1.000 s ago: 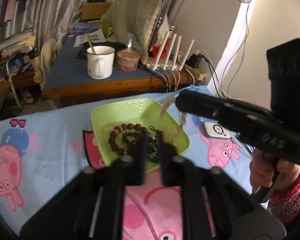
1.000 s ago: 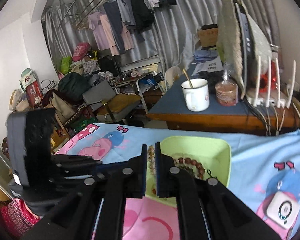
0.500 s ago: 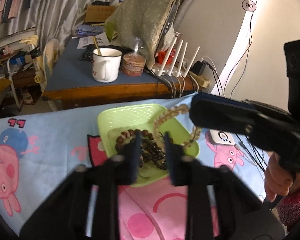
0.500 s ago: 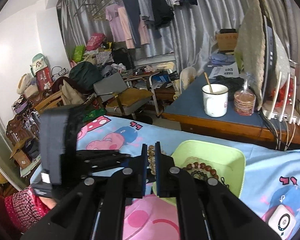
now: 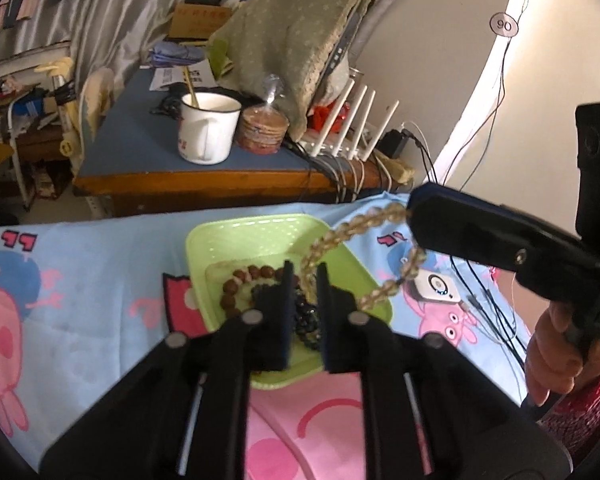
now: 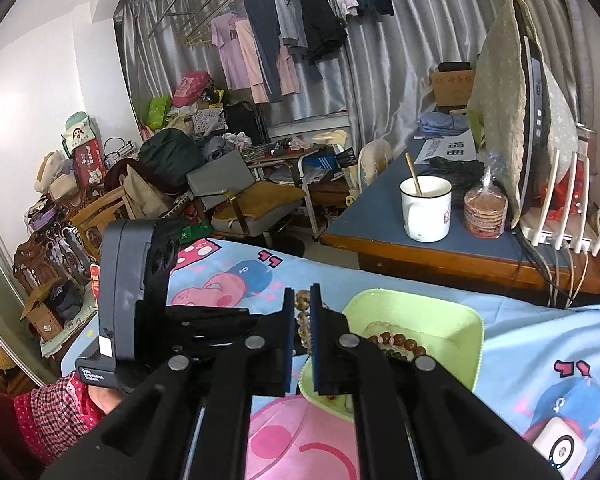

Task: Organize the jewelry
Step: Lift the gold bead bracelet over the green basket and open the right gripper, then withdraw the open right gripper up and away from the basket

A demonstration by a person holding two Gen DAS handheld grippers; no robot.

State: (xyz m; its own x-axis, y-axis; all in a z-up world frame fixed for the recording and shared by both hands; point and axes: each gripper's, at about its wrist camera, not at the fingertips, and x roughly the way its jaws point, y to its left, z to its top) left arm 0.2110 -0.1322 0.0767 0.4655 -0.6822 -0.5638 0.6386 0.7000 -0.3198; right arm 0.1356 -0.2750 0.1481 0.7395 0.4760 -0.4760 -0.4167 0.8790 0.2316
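Progress: early by the look of it; one piece lifted, others not yet sorted.
Pale bracelet (image 5: pixel 332 244): clear yellowish beads, hanging in air over green tray's right edge, pinched at one end.
Right gripper (image 6: pixel 303 312): narrow, clamped on pale bracelet.
Left gripper (image 5: pixel 302 280): slightly parted, holding nothing, hovering above tray with the bead loop crossing its gap.
Green tray (image 5: pixel 260 232): on cartoon bedsheet (image 5: pixel 80 280); brown bracelet (image 5: pixel 240 280) and dark bead bracelet (image 5: pixel 306 320) lying inside.
Remaining: probably placing the lifted piece, then handling those two.
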